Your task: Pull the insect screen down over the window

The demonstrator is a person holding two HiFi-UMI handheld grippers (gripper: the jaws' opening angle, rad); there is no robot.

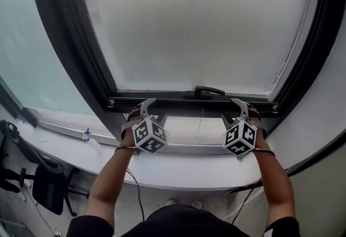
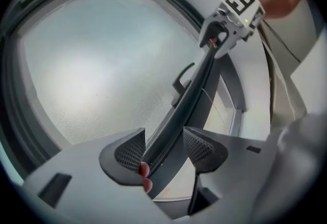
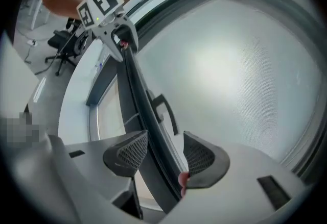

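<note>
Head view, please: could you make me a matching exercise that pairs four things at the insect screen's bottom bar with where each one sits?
Things:
1. left gripper
2. right gripper
3. handle
4. thin cord

Places:
A. hangs below the bottom bar, near its middle
B. near the bar's right end, bar between its fingers
C. on top of the bar, about midway along
D. near the bar's left end, bar between its fingers

Pairs: 1-D, 2-B, 3-C, 4-A.
</note>
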